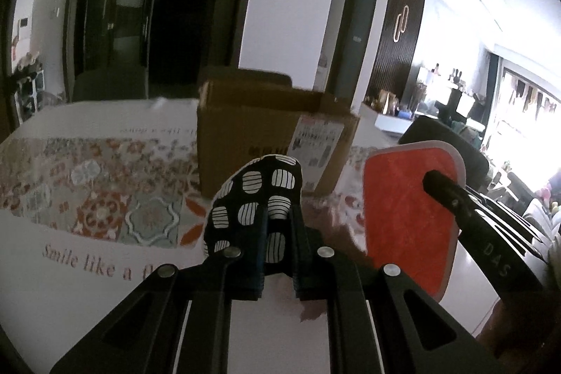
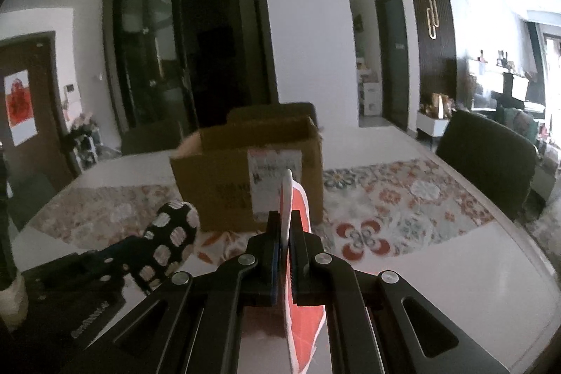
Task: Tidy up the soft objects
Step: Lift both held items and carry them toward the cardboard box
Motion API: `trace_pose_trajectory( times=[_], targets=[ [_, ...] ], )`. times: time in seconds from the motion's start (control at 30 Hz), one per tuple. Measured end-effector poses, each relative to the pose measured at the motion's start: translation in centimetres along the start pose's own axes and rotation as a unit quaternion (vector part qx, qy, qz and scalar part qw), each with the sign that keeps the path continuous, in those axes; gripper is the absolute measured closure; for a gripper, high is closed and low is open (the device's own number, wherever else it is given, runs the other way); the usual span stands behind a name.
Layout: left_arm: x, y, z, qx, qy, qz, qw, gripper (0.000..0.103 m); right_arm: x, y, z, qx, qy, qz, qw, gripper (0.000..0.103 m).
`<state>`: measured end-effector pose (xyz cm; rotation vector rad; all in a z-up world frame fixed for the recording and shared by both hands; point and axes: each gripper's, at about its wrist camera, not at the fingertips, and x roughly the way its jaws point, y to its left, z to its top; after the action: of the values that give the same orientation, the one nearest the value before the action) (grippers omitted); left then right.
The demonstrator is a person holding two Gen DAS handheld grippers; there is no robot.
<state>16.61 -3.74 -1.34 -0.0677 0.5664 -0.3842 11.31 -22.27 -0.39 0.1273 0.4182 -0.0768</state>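
Carry step: left gripper [image 1: 277, 233] clamps spotted pad [image 1: 256, 198], right gripper [image 2: 285, 233] pinches orange pad [image 2: 298, 314], both short of cardboard box [image 2: 245, 170], apparently open-topped; next, lift over its rim, release.

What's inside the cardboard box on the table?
Only the cardboard box's bare inner back wall and raised flap show through its open top. Its front wall hides the floor and any contents.

**user1:** quick count of what's on the bench [image 1: 87, 286]?

**user2:** one cardboard box [image 1: 245, 135], open top, one printed label [image 1: 317, 142] on it. Two soft things: one black-and-white patterned pad [image 1: 259, 195] and one flat orange pad [image 1: 410, 216].

**user1:** grippers?

**user2:** two, a left gripper [image 1: 278, 233] and a right gripper [image 2: 288, 233]. One dark chair [image 2: 487, 163] beside the bench too.
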Motion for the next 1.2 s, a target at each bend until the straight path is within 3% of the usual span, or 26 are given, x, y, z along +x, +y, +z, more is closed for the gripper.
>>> trace_pose_trajectory(
  times=[0.63, 0.9, 1.1, 1.2],
  targets=[
    [0.0, -0.4, 7.7, 0.014, -0.039, -0.001, 0.9991, 0.091, 1.2, 0.6, 7.3, -0.008, -0.020, 0.058, 0.998, 0.098],
    [1.5, 0.3, 11.2, 0.018, -0.035, 0.009, 0.9992, 0.092, 3.4, 1.3, 10.9, -0.027, -0.030, 0.078, 0.996, 0.098],
    [2.7, 0.3, 13.7, 0.024, -0.045, 0.014, 0.9986, 0.101, 5.6, 0.9, 13.9, -0.020, -0.029, 0.100, 0.994, 0.098],
    [4.8, 0.6, 14.9, 0.028, -0.042, 0.023, 0.9984, 0.101, 7.1, 1.1, 15.0, -0.029, -0.027, 0.099, 0.994, 0.098]
  ],
)
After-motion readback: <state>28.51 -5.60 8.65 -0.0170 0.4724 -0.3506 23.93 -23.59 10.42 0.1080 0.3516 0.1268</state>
